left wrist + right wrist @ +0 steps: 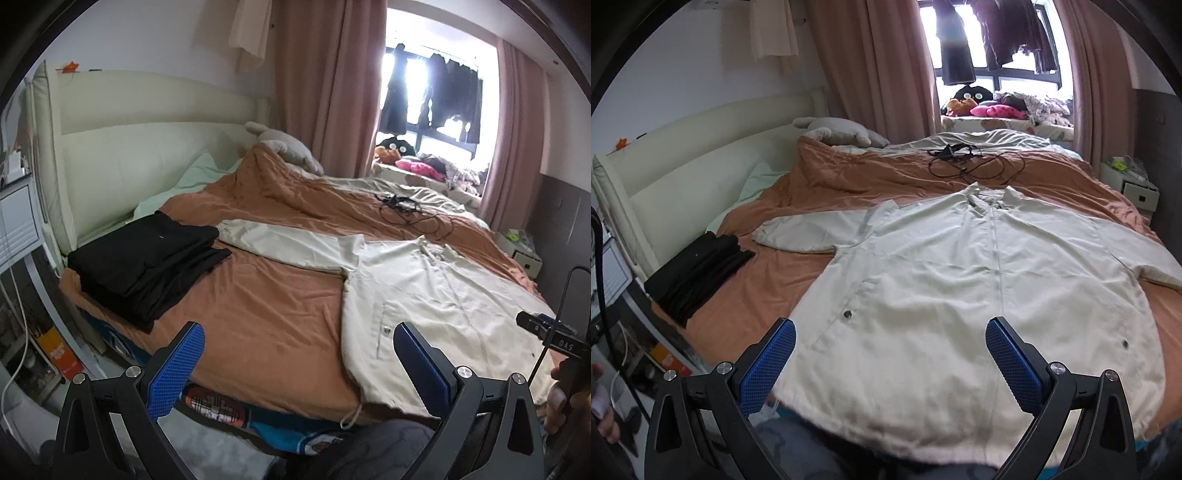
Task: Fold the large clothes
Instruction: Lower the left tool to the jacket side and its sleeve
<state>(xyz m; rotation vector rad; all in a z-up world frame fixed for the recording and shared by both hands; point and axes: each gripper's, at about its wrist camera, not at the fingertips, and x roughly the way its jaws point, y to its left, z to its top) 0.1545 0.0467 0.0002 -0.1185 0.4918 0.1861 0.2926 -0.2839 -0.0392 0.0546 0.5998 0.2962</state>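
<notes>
At your far left, the padded cream headboard stands smooth and glossy against the wall, with a pale green pillow leaning at its foot. Just in front of it, your stack of folded black clothes sits squared off on the near-left corner of the bed, matte and layered in flat slabs. The rust-orange duvet beneath it is soft and lightly creased, bunched into a ridge toward the head of the bed.

Your left gripper hovers over that duvet with its fingers spread wide and nothing between them; the blue pads have a fine diamond-grid texture. Moving right, the cream jacket lies face up and flat across the middle of the bed, collar toward the window, its left sleeve stretched out toward the black stack without touching it. The cloth looks thin and crisp, with a centre zip line, metal snaps at the pockets and a drawcord dangling from the hem over the bed edge.

Your right gripper hangs above the jacket's lower hem, fingers wide apart and empty. Beyond the collar, a tangle of thin black cable lies on the duvet. A grey plush toy rests near the pink curtains. On the window ledge sit crumpled clothes and a bright pink bundle. At far right, a small white bedside cabinet holds some clutter on top, too small to identify.
</notes>
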